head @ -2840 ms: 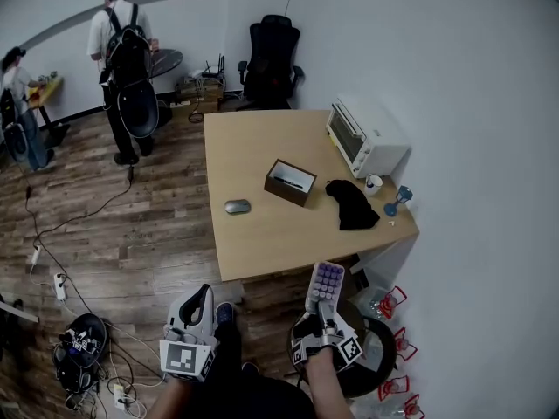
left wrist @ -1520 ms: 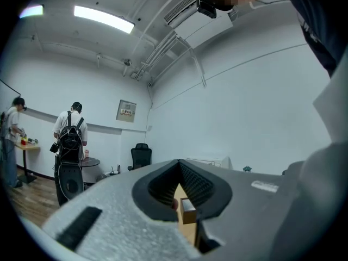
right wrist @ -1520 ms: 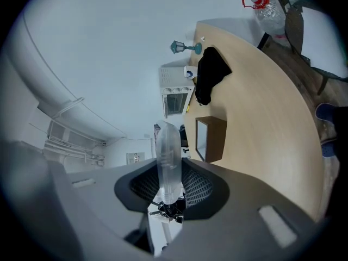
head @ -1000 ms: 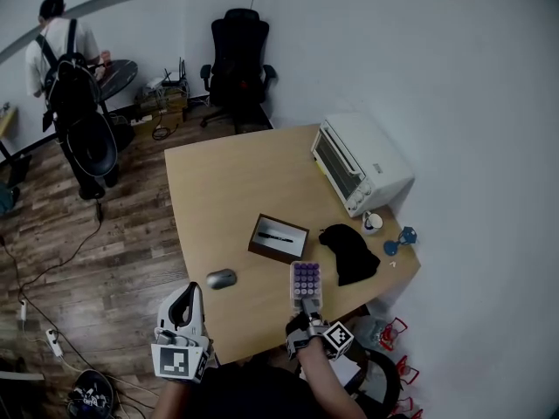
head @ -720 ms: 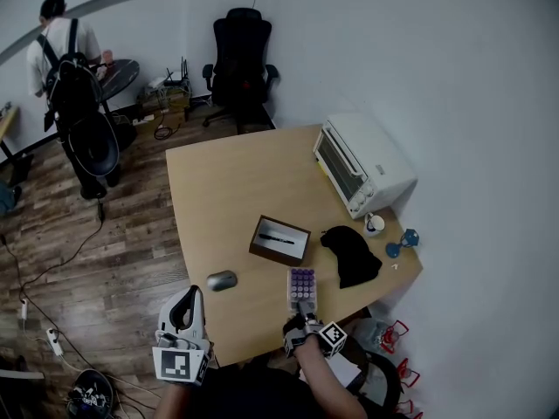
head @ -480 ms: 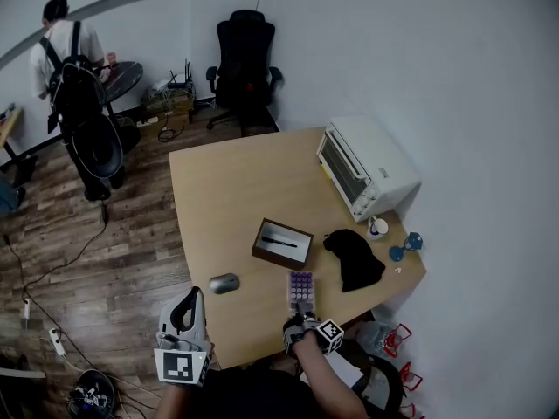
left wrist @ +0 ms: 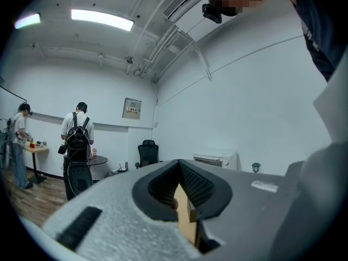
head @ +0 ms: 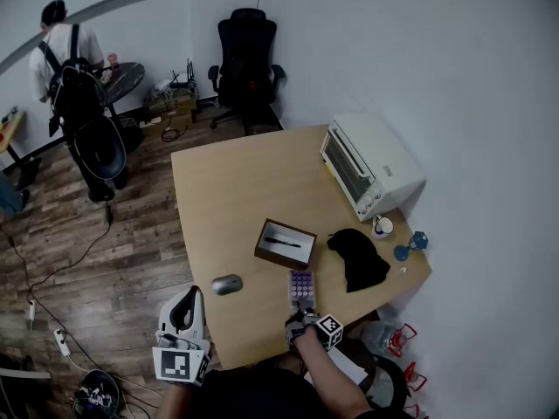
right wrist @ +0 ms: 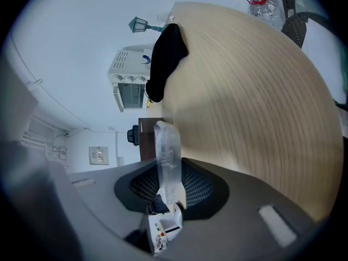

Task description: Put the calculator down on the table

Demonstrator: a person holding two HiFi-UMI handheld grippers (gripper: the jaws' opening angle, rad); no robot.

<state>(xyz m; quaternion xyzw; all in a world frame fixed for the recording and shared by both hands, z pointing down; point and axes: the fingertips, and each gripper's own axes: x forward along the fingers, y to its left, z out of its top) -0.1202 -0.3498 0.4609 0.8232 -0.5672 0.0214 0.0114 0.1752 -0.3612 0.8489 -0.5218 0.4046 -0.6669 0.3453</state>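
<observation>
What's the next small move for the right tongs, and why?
Probably lower the right tongs a little until the calculator lies on the table. The tongs grip its near end, it hangs over bare wood between the mouse and the black cloth, and contact with the wood isn't evident yet.

Office: wooden desk point(head: 229, 182), black swivel chair point(head: 247, 55), computer mouse point(head: 226, 285), pen box point(head: 286, 243), fluorescent ceiling light point(left wrist: 102, 19).
</observation>
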